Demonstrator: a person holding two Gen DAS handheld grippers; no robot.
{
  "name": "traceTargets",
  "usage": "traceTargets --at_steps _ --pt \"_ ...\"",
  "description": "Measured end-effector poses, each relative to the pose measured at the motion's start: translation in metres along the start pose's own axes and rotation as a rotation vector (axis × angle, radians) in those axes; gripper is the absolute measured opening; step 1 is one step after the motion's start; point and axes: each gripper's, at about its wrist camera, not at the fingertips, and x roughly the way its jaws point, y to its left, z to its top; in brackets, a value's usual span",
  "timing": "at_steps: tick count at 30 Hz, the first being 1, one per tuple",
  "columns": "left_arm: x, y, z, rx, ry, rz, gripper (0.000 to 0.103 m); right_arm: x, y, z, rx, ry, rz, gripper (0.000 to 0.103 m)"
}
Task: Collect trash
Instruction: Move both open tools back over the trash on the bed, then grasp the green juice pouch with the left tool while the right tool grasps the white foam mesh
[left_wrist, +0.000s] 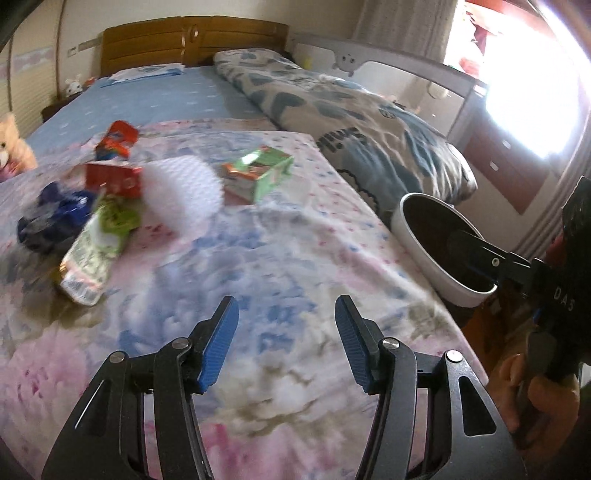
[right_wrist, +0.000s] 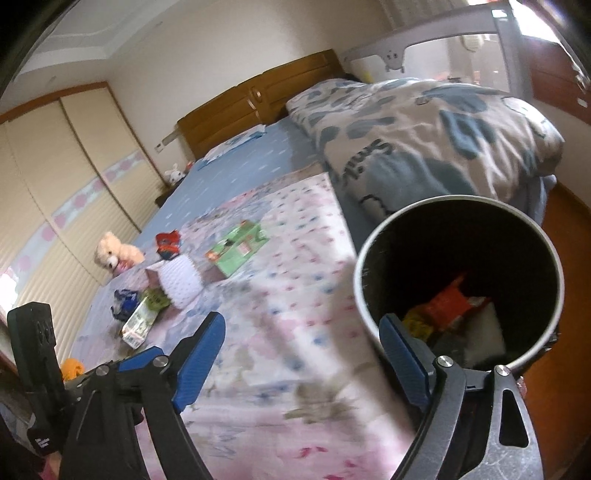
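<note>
Trash lies on the floral bedspread (left_wrist: 280, 258): a white foam net (left_wrist: 183, 192), a green carton (left_wrist: 260, 171), a green-and-white pouch (left_wrist: 96, 251), a red box (left_wrist: 112, 179), a red packet (left_wrist: 118, 140) and a blue wrapper (left_wrist: 51, 218). My left gripper (left_wrist: 286, 343) is open and empty, low over the bedspread, short of the trash. A white bin with a dark inside (left_wrist: 439, 251) stands at the bed's right edge. In the right wrist view the bin (right_wrist: 458, 280) holds an orange wrapper (right_wrist: 448, 306) and other scraps. My right gripper (right_wrist: 301, 360) is open and empty, its right finger over the bin's rim.
A rolled grey-blue quilt (left_wrist: 351, 122) lies along the bed's right side. A wooden headboard (left_wrist: 192, 40) stands at the far end. A teddy bear (right_wrist: 114, 253) sits at the left edge. A wardrobe (right_wrist: 55, 166) lines the left wall. Wooden floor (right_wrist: 565, 229) lies to the right.
</note>
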Motion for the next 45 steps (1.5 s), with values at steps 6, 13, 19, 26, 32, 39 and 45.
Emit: traceTargets --at_steps 6,13,19,26,32,39,45 --pt "-0.011 0.027 -0.009 -0.059 -0.007 0.027 0.055 0.012 0.023 -0.004 -0.026 0.02 0.028 0.087" --pt "-0.024 0.062 -0.018 -0.122 -0.018 0.077 0.055 0.027 0.045 -0.011 -0.043 0.044 0.067 0.087" --pt "-0.036 0.091 -0.023 -0.165 -0.033 0.128 0.055 0.041 0.067 -0.016 -0.069 0.069 0.113 0.087" --pt "-0.042 0.119 -0.024 -0.221 -0.039 0.155 0.061 0.057 0.089 -0.018 -0.101 0.081 0.147 0.087" --pt "-0.038 0.136 -0.018 -0.244 -0.032 0.157 0.065 0.073 0.104 -0.017 -0.116 0.094 0.175 0.087" --pt "-0.023 0.149 -0.003 -0.231 -0.005 0.139 0.068 0.097 0.122 -0.011 -0.16 0.109 0.208 0.086" --pt "-0.006 0.163 0.01 -0.244 0.013 0.128 0.069 0.126 0.14 -0.001 -0.189 0.135 0.229 0.082"
